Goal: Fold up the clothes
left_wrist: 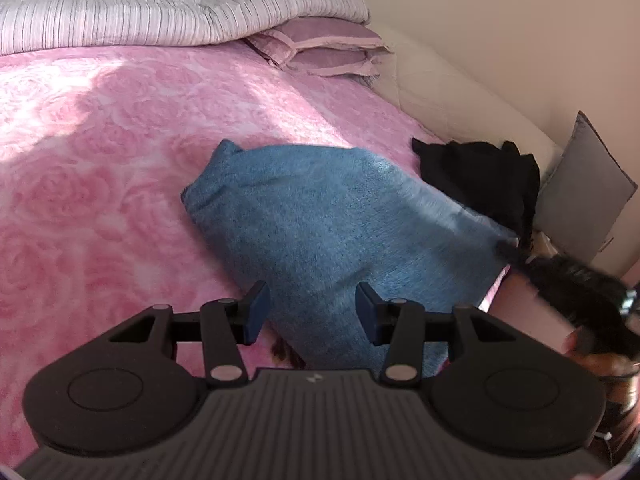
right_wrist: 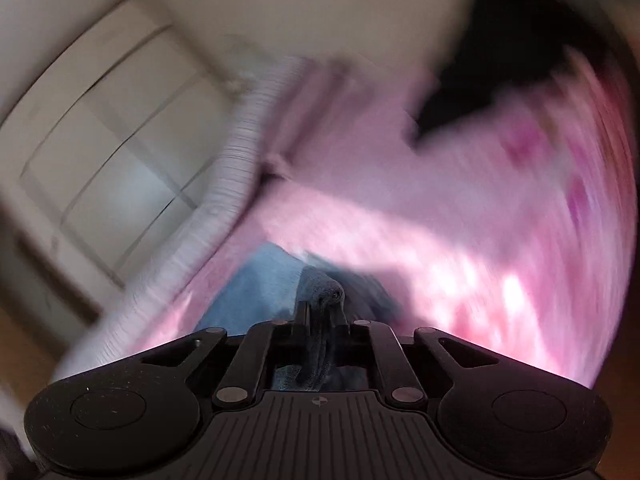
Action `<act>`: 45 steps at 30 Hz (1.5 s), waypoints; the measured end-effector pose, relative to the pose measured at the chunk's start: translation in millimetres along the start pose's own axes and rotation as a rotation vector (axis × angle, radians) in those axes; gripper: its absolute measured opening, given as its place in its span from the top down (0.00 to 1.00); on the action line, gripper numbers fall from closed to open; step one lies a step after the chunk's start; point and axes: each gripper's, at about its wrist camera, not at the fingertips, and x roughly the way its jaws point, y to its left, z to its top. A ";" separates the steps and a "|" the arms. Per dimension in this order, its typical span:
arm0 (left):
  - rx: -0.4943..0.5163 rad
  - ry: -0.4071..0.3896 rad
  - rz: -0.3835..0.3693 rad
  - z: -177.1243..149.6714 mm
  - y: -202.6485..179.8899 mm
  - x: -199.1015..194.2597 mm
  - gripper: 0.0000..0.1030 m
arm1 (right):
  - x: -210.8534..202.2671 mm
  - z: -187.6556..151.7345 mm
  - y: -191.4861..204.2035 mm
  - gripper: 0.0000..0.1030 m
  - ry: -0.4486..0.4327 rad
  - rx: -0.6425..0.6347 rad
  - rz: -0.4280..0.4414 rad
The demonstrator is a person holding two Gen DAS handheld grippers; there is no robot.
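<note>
A pink rose-patterned bedspread (left_wrist: 100, 168) fills the left of the left wrist view, with a striped pale quilt (left_wrist: 160, 12) bunched along its far edge and a mauve pillow (left_wrist: 324, 46) tucked under the quilt's right end. Near the middle of the bed lies a blue knitted garment (left_wrist: 320, 220), partly folded, its near edge reaching down between the fingers of the left gripper (left_wrist: 308, 312); that gripper's jaws stand wide apart with nothing held, the blue pads on either side of the cloth and not pressing it. Just right of the blue garment, touching its far edge, sits a heap of black clothing (left_wrist: 484, 176), and beyond that a grey cushion (left_wrist: 580, 192) leans against the cream wall. At the lower right edge a blurred dark tool reaches the garment's right corner. The right wrist view is heavily motion-blurred: a pale panelled door (right_wrist: 112, 152) at left, the bedspread streaked pink at right, a black mass at top right. At its centre the right gripper (right_wrist: 322, 312) has its jaws clenched on a fold of the blue garment, which stands bunched up between the fingers.
</note>
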 end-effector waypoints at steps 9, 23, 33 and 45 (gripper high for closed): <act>0.021 0.012 0.012 7.9 2.2 11.9 0.59 | 5.9 14.2 7.6 0.94 -0.015 -0.082 -0.047; -0.296 0.058 -0.092 5.4 41.4 41.3 0.57 | -5.3 -0.5 -37.9 0.40 0.070 0.348 0.061; -0.287 0.101 -0.141 2.4 37.4 62.9 0.62 | 40.2 30.1 -30.9 0.83 0.148 0.210 0.064; -0.186 0.138 -0.233 -7.2 18.3 60.0 0.62 | 82.5 117.6 -39.0 0.69 0.163 0.089 0.070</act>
